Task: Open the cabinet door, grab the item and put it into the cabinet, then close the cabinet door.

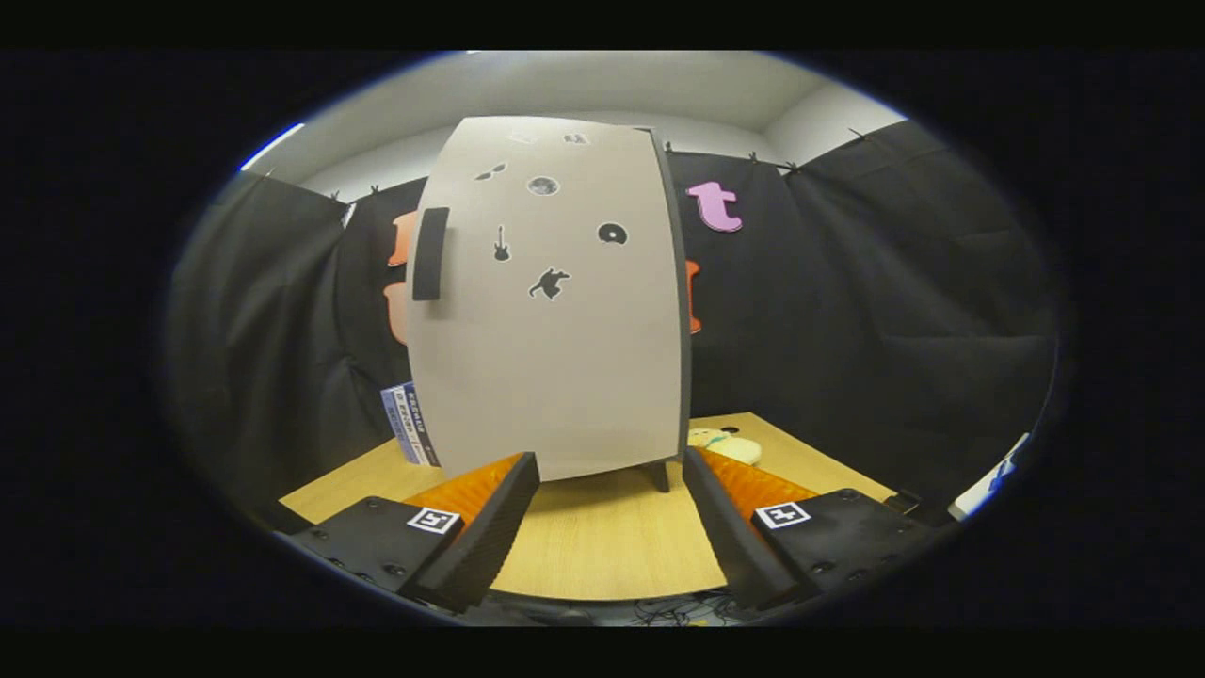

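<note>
Wooden desk (602, 556) runs under your gripper (610, 466), pale and bare between the fingers. Starting at the desk's left side, you have a small stack of boxes or booklets (411, 424) with blue and white faces, standing upright just behind the cabinet's left edge; what they are you cannot tell. Next comes the cabinet (551, 377), upright near the middle of the desk on short dark legs, one leg (661, 476) showing under its right corner. Its door (555, 311) is a light grey panel, lying flush as far as you can judge, with a dark vertical handle (430, 252) near its upper left edge and several small dark stickers (549, 282) scattered across the upper half. A dark side edge runs down the cabinet's right flank.

Your gripper stands wide open and holds nothing; the two fingers point at the cabinet's base, one tip just below the door's lower left part, the other just right of the leg. They stay apart from the door.

Further right, beyond the right finger and close to the desk's back edge, lies the item, a small pale yellow soft toy (723, 443), partly hidden by that finger. At the far right, past the desk's corner, a white object with a blue mark (988, 482) leans against the black cloth.
</note>
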The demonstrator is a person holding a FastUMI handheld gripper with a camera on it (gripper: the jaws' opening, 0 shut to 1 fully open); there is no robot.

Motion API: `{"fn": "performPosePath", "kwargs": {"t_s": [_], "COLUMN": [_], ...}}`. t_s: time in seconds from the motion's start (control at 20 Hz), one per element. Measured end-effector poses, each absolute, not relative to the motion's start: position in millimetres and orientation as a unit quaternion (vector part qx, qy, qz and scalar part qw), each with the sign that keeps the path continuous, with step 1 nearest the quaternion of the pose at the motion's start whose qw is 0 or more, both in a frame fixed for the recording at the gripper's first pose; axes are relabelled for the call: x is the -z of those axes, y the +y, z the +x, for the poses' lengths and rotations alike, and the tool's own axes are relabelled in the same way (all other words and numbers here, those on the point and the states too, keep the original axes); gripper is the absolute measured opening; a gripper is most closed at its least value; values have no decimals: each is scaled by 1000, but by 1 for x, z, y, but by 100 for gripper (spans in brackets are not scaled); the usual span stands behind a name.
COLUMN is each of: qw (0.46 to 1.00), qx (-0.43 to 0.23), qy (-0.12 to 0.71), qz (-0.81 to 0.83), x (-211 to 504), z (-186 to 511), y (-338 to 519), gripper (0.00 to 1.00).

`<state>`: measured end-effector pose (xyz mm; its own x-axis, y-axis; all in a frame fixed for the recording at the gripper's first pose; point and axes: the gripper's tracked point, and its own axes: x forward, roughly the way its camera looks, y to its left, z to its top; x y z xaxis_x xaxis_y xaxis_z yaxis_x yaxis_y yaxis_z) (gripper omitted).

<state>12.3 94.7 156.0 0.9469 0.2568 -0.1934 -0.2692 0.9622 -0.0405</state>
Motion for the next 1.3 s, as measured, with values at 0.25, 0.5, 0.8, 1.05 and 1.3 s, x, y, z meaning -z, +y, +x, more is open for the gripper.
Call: {"fn": "performPosePath", "kwargs": {"t_s": [0.25, 0.5, 0.8, 1.05, 1.3], "qw": [987, 987, 987, 987, 987], "qx": [-127, -133, -136, -138, -142], "qy": [92, 86, 82, 76, 78], "qz": [-38, -28, -15, -18, -16], "x": [-168, -180, -189, -192, -188], "z": [11, 9, 6, 4, 1], "y": [77, 72, 65, 60, 61], "gripper": [98, 98, 98, 98, 98]}}
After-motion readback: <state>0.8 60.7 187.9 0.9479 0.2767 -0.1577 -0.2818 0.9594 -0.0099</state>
